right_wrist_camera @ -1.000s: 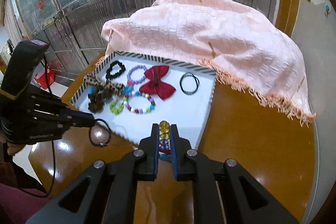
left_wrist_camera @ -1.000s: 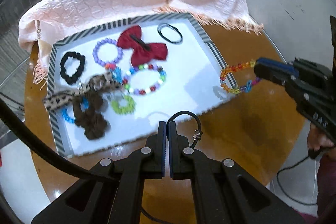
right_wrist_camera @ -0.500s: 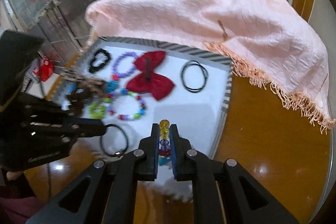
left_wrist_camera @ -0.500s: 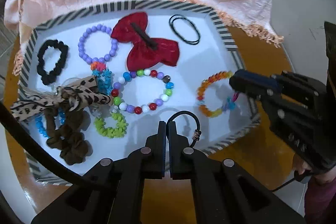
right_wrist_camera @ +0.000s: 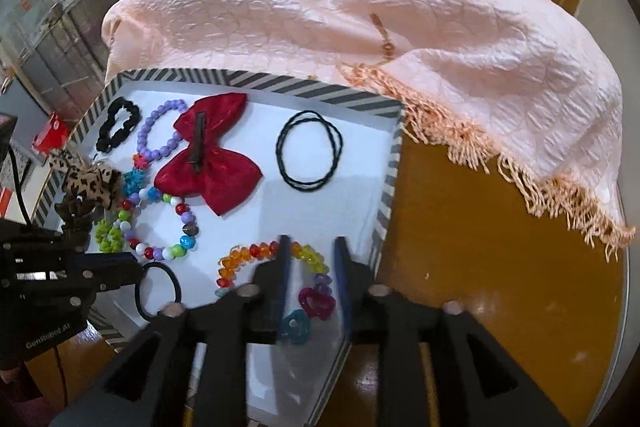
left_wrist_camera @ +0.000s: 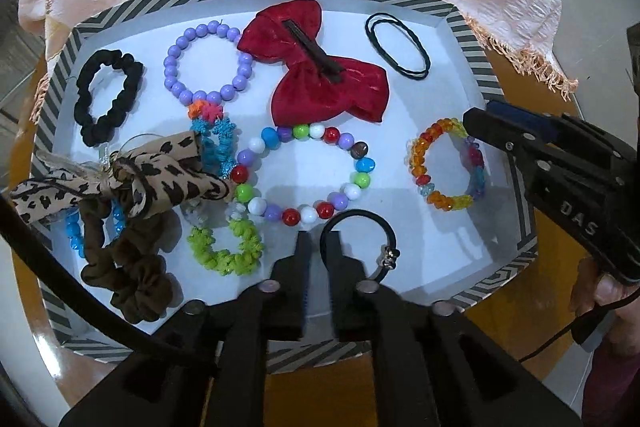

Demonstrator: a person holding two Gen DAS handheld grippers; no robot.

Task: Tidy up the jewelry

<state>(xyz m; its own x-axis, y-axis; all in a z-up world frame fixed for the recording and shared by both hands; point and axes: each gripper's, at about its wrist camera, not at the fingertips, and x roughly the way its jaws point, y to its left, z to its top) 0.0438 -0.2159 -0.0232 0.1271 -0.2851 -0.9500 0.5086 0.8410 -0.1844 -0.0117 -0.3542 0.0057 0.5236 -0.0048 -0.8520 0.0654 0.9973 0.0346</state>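
Both tongs are over the striped-rim tray (left_wrist_camera: 472,39), each at the point of letting go.

Left gripper (left_wrist_camera: 316,243): jaws are just starting to part, only a narrow slot between them. The black hair tie with a metal clasp (left_wrist_camera: 384,231) loops out from beside the right finger, low over the white floor at the tray's near edge. I cannot tell whether a pad pinches it or whether it already lies free.

Right gripper (right_wrist_camera: 310,259): jaws are opening, a clear gap between the blue pads. The orange-and-rainbow crystal bracelet (left_wrist_camera: 444,163) lies on the tray floor near the right wall. Part of its loop sits between the fingers, but the pads do not press on it; I judge it released.

Already in the tray:
- black scrunchie (left_wrist_camera: 106,93)
- purple bead bracelet (left_wrist_camera: 208,63)
- red velvet bow clip (left_wrist_camera: 320,67)
- thin black elastic band (left_wrist_camera: 398,45)
- multicolour bead bracelet (left_wrist_camera: 304,175)
- green coil tie (left_wrist_camera: 224,247)
- leopard-print bow (left_wrist_camera: 132,183) over a brown scrunchie (left_wrist_camera: 128,275), partly hiding small blue pieces

The wooden table (right_wrist_camera: 500,267) shows no loose jewelry in either view, though a pink fringed cloth (right_wrist_camera: 360,7) covers its far side.

Judgement: collection looks nearly complete. Left to do: clear both tongs from the tray; the left-side pile is tangled and may want spreading.
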